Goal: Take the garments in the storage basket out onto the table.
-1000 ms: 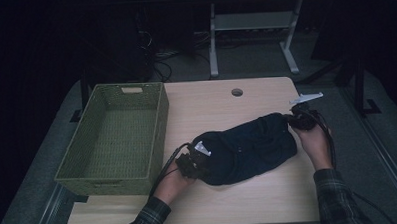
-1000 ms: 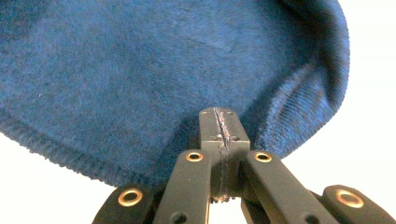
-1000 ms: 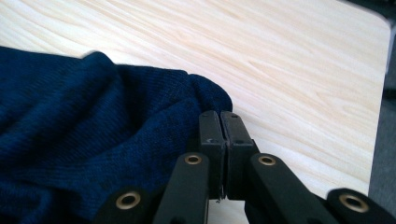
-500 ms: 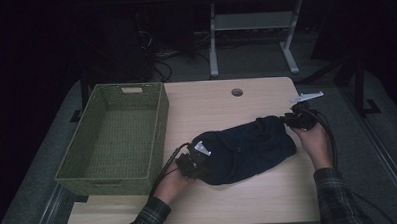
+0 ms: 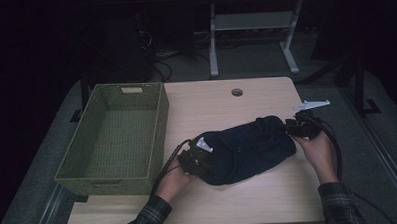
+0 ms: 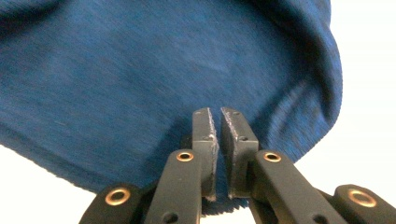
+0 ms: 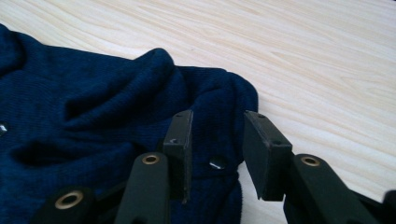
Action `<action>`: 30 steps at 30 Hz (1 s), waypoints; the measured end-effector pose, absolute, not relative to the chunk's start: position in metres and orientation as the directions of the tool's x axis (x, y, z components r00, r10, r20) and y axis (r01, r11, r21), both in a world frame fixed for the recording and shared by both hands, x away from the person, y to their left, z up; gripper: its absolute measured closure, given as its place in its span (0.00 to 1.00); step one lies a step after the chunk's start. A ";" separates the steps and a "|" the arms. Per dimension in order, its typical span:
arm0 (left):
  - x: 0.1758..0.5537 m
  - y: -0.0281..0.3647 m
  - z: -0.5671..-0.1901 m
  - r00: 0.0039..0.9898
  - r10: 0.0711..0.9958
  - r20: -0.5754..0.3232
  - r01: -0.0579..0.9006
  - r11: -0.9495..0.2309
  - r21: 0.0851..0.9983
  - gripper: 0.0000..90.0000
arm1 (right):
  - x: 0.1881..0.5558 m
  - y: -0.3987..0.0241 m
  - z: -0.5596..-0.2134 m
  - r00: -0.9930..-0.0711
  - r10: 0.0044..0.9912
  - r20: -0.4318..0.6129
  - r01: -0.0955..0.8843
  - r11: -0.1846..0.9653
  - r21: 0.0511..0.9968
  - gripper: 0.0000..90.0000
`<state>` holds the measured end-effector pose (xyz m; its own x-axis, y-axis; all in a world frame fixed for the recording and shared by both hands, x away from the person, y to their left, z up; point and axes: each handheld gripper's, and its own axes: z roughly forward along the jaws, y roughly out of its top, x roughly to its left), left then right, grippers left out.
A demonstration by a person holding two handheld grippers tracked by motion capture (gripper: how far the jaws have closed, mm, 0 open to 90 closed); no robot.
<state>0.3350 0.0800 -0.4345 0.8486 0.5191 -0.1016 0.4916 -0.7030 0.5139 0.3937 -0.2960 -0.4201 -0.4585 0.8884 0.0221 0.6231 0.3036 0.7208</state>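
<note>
We are working a dark blue knitted garment [image 5: 248, 148] that lies bunched in a long roll on the desk [image 5: 239, 200], just to the right of the green woven basket [image 5: 112, 140], which stands empty. Our left gripper [image 6: 214, 140] sits at the end of the roll nearest the basket, its fingers [image 6: 205, 135] drawn nearly together with only a sliver of gap, and cloth appears pinched low between them, so we judge that end held. Our right gripper [image 7: 215, 135] is at the end farthest from the basket, its fingers [image 7: 259, 149] set moderately apart astride a fold bearing a small shiny stud [image 7: 217, 162], not yet closed. We judge the step to be securing both ends of the bundle. Next, the right fingers need to close on that fold, deep enough that the knit does not slip, before we lift both ends together toward the basket.
</note>
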 end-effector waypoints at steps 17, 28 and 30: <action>0.395 0.090 -0.443 0.712 0.701 -0.025 0.617 -0.608 0.500 1.00 | 0.442 -0.301 -0.431 -0.427 0.901 0.072 0.668 0.261 0.697 0.66; 0.398 0.090 -0.448 0.703 0.709 -0.047 0.633 -0.595 0.495 1.00 | 0.454 -0.303 -0.455 -0.447 0.883 0.147 0.723 0.260 0.640 0.96; 0.397 0.089 -0.448 0.701 0.712 -0.041 0.634 -0.596 0.493 1.00 | 0.453 -0.303 -0.452 -0.450 0.885 0.121 0.714 0.276 0.643 0.97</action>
<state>0.3974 0.0890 -0.4483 0.7015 0.7115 -0.0409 0.6335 -0.5963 0.4931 0.4526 -0.3031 -0.4518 -0.4503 0.8847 0.1207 0.7144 0.2759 0.6430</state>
